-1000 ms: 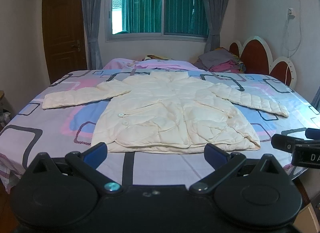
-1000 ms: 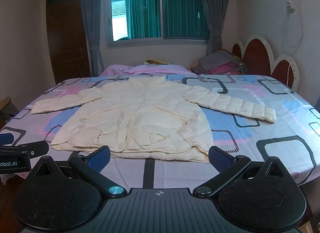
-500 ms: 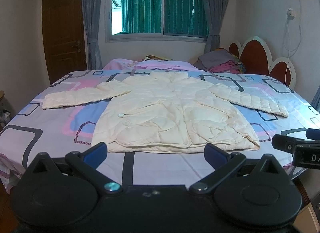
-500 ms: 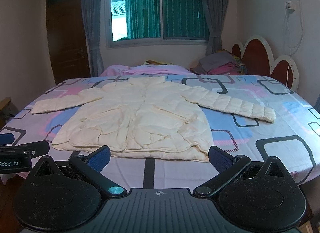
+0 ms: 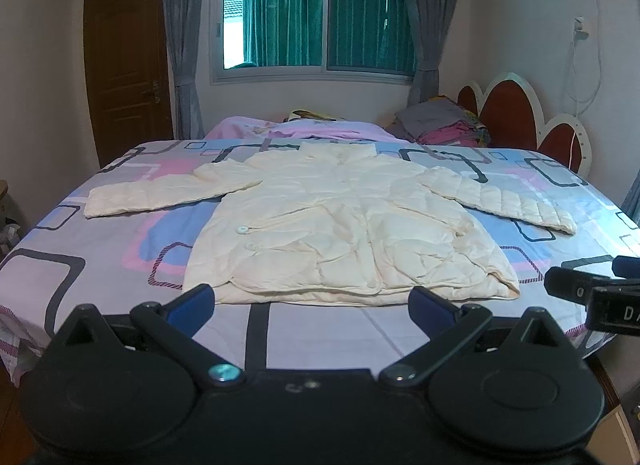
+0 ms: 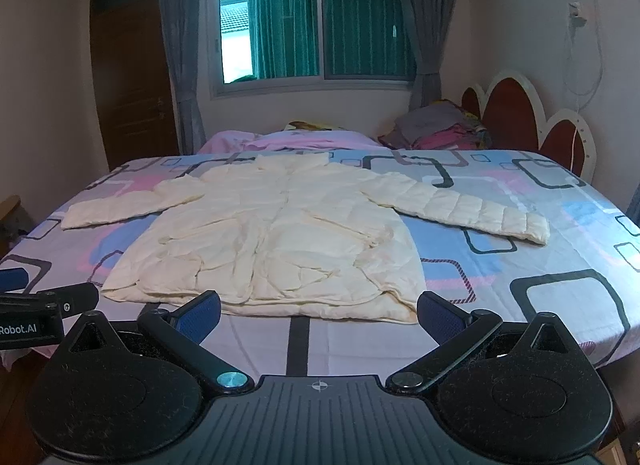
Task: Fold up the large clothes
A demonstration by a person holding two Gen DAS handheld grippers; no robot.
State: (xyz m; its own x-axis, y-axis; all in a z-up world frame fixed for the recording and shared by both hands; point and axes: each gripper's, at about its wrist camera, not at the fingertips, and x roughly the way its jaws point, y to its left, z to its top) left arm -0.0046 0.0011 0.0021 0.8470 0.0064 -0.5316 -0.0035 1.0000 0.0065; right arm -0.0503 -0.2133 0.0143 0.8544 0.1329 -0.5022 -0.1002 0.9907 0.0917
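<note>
A cream quilted jacket lies flat on the bed, front up, both sleeves spread out to the sides; it also shows in the right wrist view. My left gripper is open and empty, held just short of the jacket's hem at the bed's near edge. My right gripper is open and empty, also just short of the hem. Each gripper shows at the edge of the other's view: the right one and the left one.
The bed has a patterned pink, blue and grey sheet. A pile of clothes and pink bedding lie at the far end by the headboard. A door stands at the left, a window behind.
</note>
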